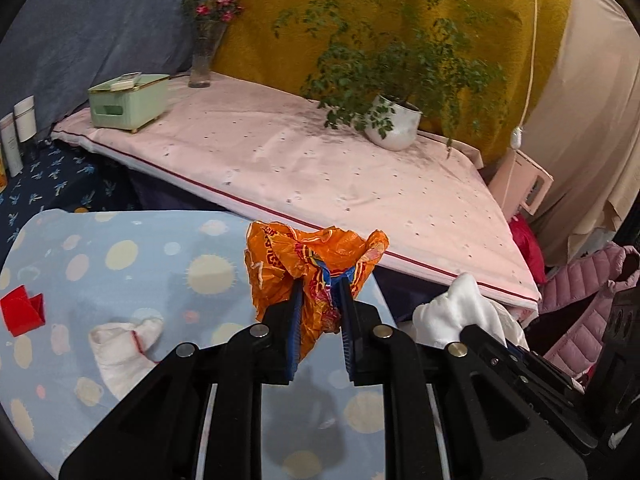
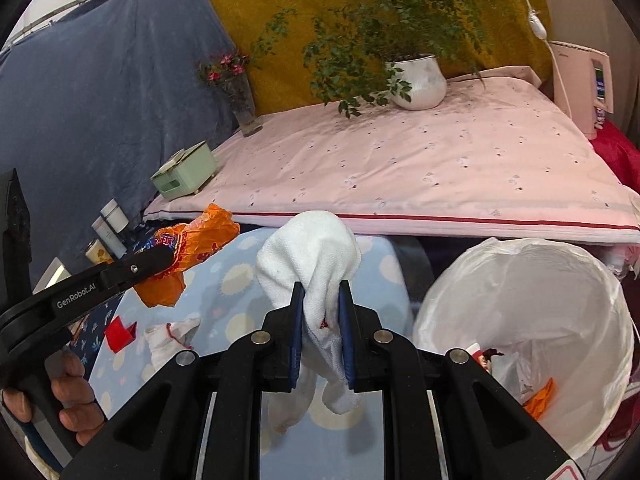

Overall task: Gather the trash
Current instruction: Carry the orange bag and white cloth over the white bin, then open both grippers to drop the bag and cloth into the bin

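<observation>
Left claw (image 1: 320,280) clenched on crumpled orange wrapper (image 1: 312,268), held above the dotted blue surface (image 1: 132,248). Right claw (image 2: 322,292) clenched on white cloth (image 2: 312,252), raised just left of the trash bin (image 2: 560,280), whose white liner holds scraps. Left of the bin, on the surface: 1 red paper piece (image 2: 119,334), 1 white sock (image 2: 170,338). Beyond the bin: potted plant (image 2: 420,76) on the pink bed (image 2: 440,160).

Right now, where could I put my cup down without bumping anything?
The pink quilted top is bare between the mint-green tissue box and the white plant pot. The dotted blue cloth is crowded near the red scrap and crumpled white tissue.
</observation>
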The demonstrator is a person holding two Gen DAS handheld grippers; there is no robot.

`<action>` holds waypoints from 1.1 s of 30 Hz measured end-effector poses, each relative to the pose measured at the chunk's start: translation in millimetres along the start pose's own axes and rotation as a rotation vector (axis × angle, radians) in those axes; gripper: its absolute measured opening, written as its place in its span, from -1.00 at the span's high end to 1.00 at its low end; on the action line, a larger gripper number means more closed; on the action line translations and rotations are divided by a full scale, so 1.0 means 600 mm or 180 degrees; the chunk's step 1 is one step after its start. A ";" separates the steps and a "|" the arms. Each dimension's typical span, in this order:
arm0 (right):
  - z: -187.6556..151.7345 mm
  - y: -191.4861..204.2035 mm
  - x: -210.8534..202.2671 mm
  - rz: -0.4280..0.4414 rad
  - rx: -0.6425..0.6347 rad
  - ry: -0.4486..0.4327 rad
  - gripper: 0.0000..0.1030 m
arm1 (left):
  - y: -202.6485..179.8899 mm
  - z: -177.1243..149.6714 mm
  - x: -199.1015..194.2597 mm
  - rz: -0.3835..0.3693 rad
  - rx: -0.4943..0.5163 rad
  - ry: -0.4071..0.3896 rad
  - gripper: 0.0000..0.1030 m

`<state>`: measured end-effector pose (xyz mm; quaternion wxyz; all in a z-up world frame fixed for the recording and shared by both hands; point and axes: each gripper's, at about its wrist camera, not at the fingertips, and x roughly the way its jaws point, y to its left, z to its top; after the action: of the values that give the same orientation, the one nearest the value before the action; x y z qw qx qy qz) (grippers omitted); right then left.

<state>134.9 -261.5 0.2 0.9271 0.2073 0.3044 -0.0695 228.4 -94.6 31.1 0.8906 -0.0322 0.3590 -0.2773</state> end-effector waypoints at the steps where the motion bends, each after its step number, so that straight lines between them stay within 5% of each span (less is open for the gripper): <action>1: 0.001 -0.014 -0.006 -0.0029 0.0032 -0.0021 0.69 | -0.017 -0.002 0.005 -0.0041 0.0039 0.0016 0.68; 11: 0.005 -0.136 -0.062 -0.0288 0.0350 -0.0174 0.69 | -0.159 -0.033 0.042 -0.0382 0.0353 0.0192 0.68; 24: -0.015 -0.233 -0.092 -0.0495 0.0635 -0.0218 0.68 | -0.256 -0.068 0.079 -0.0623 0.0589 0.0406 0.66; 33: -0.022 -0.265 -0.109 -0.0612 0.0811 -0.0322 0.30 | -0.282 -0.085 0.089 -0.0584 0.0663 0.0397 0.02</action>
<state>34.8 -399.4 -25.3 0.8965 0.2894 0.2645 -0.2062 146.5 -257.8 3.6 0.8360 0.0450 0.3785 -0.3948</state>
